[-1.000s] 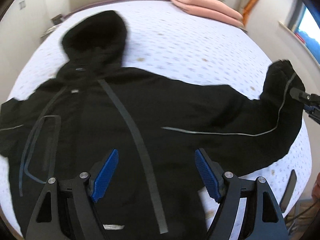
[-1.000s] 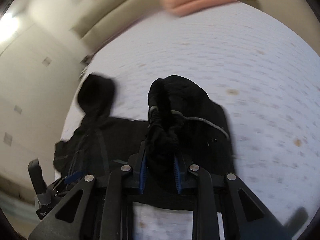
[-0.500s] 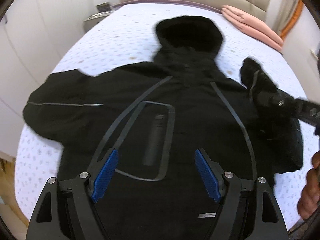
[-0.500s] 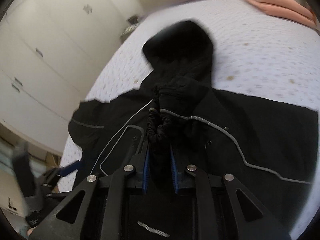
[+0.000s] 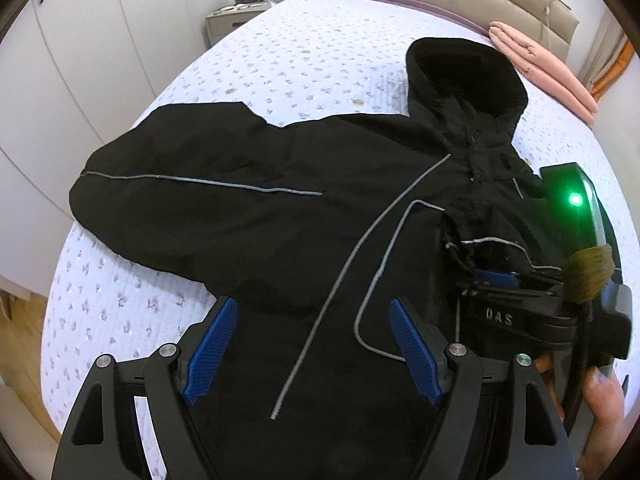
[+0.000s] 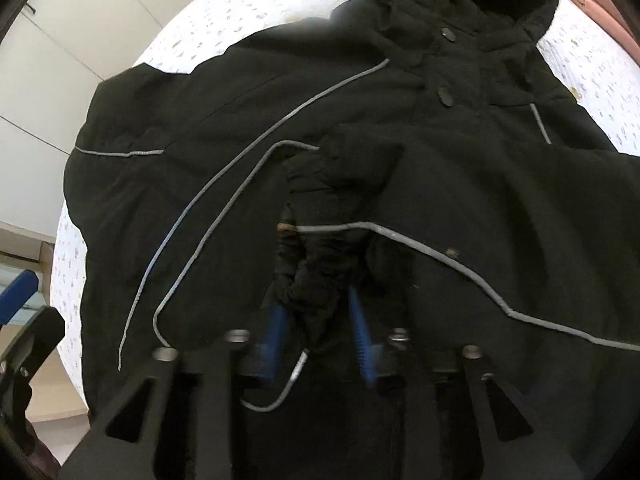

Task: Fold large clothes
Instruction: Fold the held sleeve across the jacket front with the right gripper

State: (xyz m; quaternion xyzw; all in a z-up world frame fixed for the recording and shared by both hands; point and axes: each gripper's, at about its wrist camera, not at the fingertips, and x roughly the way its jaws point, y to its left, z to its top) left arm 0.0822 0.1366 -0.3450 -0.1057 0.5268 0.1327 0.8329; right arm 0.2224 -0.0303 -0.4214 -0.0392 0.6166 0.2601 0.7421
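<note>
Folding one sleeve of the black hooded jacket (image 5: pixel 304 216) over its chest.

Left wrist view: jacket lying flat on the dotted bedspread (image 5: pixel 280 52), hood (image 5: pixel 464 76) up by the pink pillows (image 5: pixel 548 68), other sleeve (image 5: pixel 168 192) spread wide. Left gripper (image 5: pixel 314 344) wide apart, holding nothing, hanging over the chest. Next, probably: grab that far sleeve.
Right wrist view: right gripper (image 6: pixel 318 328) opening, dark cuff (image 6: pixel 320 264) bunched between the blue pads (image 6: pixel 362 340). Looks soft, thick and floppy, with thin grey stripes (image 6: pixel 440 252).

Matt black cloth jacket (image 5: pixel 280 216) — quilted bedspread (image 5: pixel 304 52).
</note>
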